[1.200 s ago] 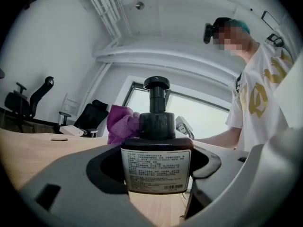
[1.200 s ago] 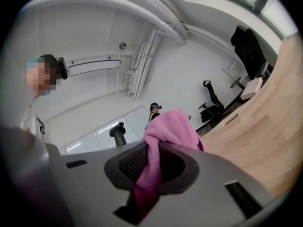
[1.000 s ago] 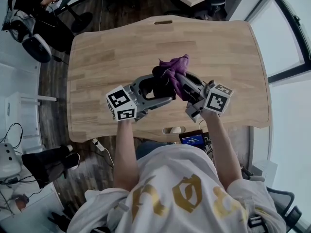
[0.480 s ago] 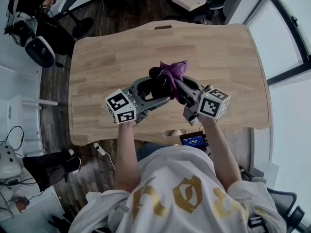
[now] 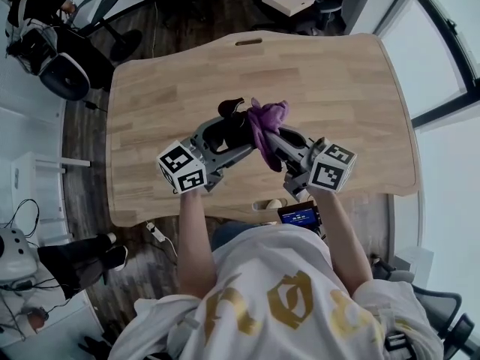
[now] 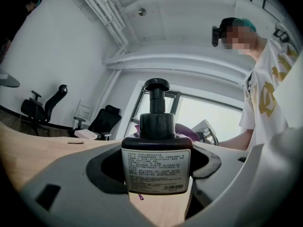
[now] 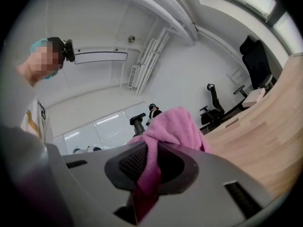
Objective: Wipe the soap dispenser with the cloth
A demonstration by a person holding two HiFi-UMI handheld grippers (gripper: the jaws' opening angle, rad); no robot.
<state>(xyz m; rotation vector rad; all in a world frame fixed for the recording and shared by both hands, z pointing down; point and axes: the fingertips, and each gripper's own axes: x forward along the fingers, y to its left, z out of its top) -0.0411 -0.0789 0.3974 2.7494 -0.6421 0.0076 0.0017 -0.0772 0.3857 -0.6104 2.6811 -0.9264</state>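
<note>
Head view, change: the soap dispenser [image 5: 229, 120] and cloth [image 5: 268, 117] had shifted slightly farther across the table [image 5: 352, 88] than half a second earlier. The pump head had come clear of the cloth, which now pressed on the bottle's right side, so wiping looked under way.
Head view, place: the dispenser sat over the table's middle, seemingly lifted.
Left gripper view: the left gripper [image 6: 157, 174] clamped the bottle's body. The bottle was dark, with a white printed label and an upright black pump.
Right gripper view: the right gripper [image 7: 150, 169] pinched a fold of pink cloth; a dark pump tip probably showed behind it.
</note>
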